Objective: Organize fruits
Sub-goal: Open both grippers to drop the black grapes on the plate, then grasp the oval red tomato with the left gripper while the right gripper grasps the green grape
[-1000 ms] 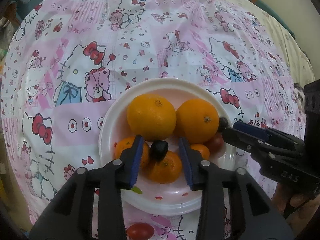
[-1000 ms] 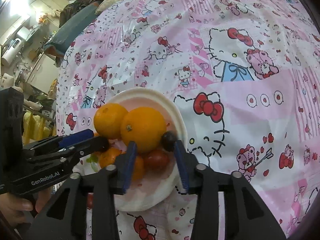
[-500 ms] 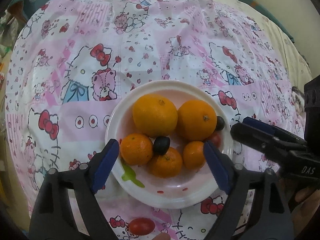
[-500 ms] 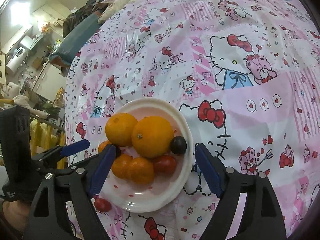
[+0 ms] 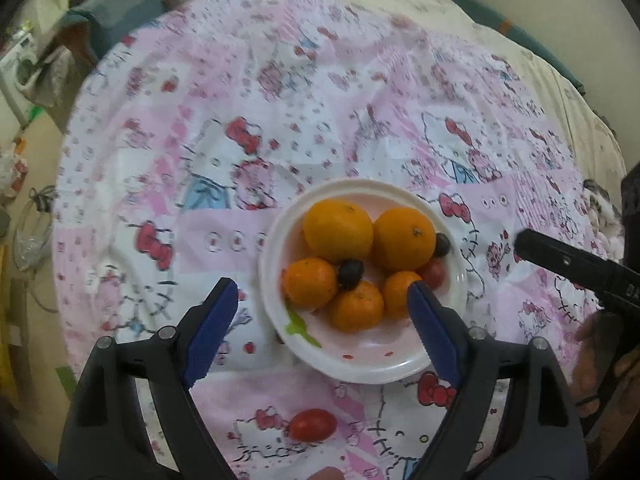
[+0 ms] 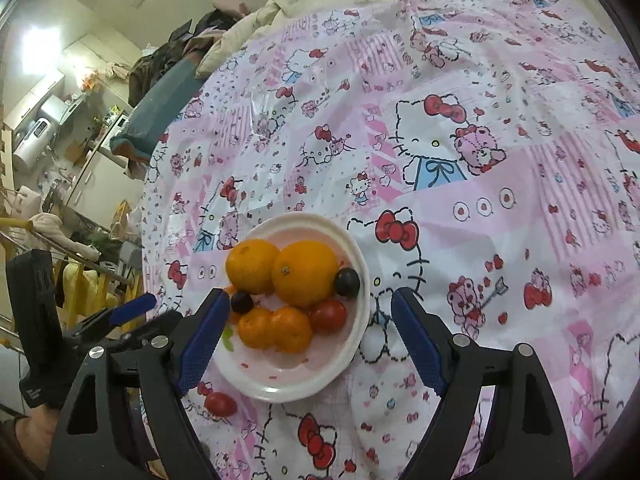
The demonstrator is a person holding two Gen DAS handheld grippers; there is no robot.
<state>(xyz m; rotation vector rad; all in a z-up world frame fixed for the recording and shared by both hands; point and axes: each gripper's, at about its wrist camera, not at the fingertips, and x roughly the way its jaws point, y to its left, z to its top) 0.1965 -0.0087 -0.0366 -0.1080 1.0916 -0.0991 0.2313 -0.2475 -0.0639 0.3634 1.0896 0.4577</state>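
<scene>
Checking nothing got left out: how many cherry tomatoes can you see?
2. One cherry tomato sits in the plate beside the small oranges; the other tomato lies on the tablecloth outside it. More may hide under the fruit.

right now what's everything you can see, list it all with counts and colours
plate: 1, white, middle of the cloth
large oranges: 2, orange, far half of the plate, side by side
small mandarins: 3, orange, near half of the plate
dark grapes: 2, near black, one between the oranges and mandarins, one at the plate's right rim
cherry tomato on plate: 1, red, right side, beside a mandarin
loose cherry tomato: 1, red, on the cloth in front of the plate
tablecloth: 1, pink and white cartoon print
left tool: 1, black with blue pads, open
right tool: 1, black with blue pads, open
</scene>
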